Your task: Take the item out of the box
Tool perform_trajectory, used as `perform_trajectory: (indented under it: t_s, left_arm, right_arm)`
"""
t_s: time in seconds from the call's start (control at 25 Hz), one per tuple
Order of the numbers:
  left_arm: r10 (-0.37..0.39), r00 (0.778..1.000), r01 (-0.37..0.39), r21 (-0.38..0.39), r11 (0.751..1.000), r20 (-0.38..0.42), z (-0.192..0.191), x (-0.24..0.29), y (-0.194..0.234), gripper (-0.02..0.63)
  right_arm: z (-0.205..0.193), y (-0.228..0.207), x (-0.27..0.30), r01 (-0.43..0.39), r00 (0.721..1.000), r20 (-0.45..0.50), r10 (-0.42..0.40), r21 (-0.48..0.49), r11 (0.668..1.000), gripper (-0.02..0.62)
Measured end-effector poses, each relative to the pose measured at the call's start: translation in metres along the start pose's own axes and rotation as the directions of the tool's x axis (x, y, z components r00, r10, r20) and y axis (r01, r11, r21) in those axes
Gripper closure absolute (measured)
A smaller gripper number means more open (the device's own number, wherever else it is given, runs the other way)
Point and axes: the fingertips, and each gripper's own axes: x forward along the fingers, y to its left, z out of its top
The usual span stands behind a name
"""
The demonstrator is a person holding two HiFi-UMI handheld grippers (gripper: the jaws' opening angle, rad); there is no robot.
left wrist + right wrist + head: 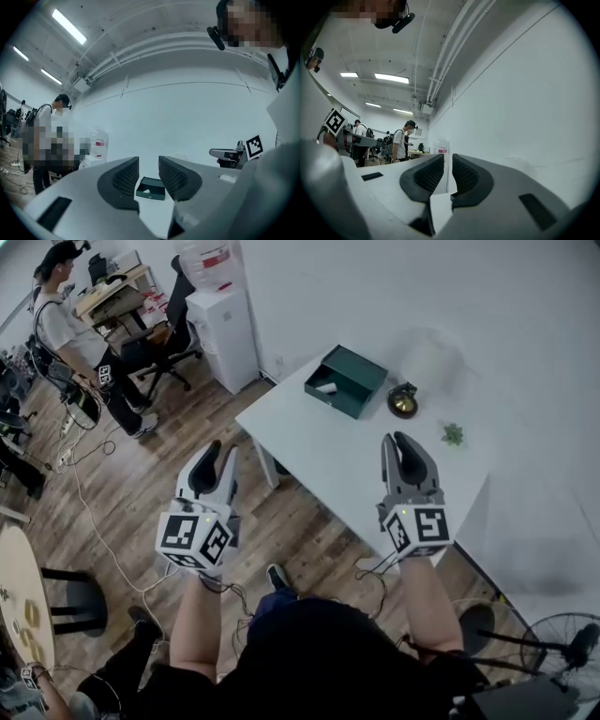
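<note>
- Nearest me, the left gripper [214,457] hangs over the floor, short of the tabletop [328,451]. Its fingers are released, a small gap apart and empty, aimed at the box, I judge to line up a reach.
- The right gripper [403,444] is over the near edge, fingers a narrow slit apart, holding nothing.
- The bare tabletop ahead leaves open room.
- Farthest, the open green box [349,379] holds the white item [325,388]. A round pot [403,401] crowds its right side.

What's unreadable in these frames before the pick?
- White item in the green box: too small in head view and left gripper view to identify.
- Round dark object beside the box: too small, head view.
- Right gripper view: box out of frame.
</note>
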Motion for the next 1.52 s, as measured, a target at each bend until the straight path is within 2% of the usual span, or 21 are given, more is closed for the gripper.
perform_trajectory:
  t_s: [0.16, 0.36, 0.56, 0.76, 0.92, 1.16, 1.52]
  left_arm:
    - [-0.032, 0.999, 0.032, -0.048, 0.998, 0.01, 0.004, 0.012, 0.052, 0.479]
    - [-0.071, 0.997, 0.07, -0.087, 0.994, -0.009, -0.005, 0.021, 0.102, 0.479]
    - [-0.082, 0.996, 0.076, -0.135, 0.988, -0.037, -0.025, 0.028, 0.135, 0.479]
    - [-0.085, 0.995, 0.076, -0.159, 0.984, -0.053, -0.037, 0.044, 0.158, 0.479]
    - [-0.086, 0.993, 0.074, -0.148, 0.986, -0.08, -0.044, 0.059, 0.167, 0.479]
    - [-0.089, 0.992, 0.08, -0.094, 0.992, -0.093, -0.034, 0.11, 0.176, 0.479]
    - [-0.168, 0.976, 0.16, -0.064, 0.985, -0.14, -0.041, 0.227, 0.147, 0.479]
  right_arm:
    - [0.004, 0.03, 0.041, 0.026, 1.0, -0.011, -0.026, 0.029, 0.999, 0.535]
    - [0.001, 0.066, 0.081, 0.053, 0.998, -0.031, -0.052, 0.018, 0.998, 0.535]
    - [-0.01, 0.091, 0.111, 0.048, 0.997, -0.067, -0.048, 0.009, 0.999, 0.535]
    - [-0.019, 0.094, 0.138, 0.057, 0.995, -0.085, -0.056, 0.013, 0.998, 0.537]
    - [-0.035, 0.086, 0.157, 0.061, 0.994, -0.097, -0.057, 0.039, 0.997, 0.537]
    - [-0.047, 0.059, 0.202, 0.057, 0.996, -0.072, -0.051, 0.077, 0.995, 0.538]
    - [-0.07, -0.026, 0.249, 0.11, 0.991, -0.086, -0.1, 0.119, 0.987, 0.538]
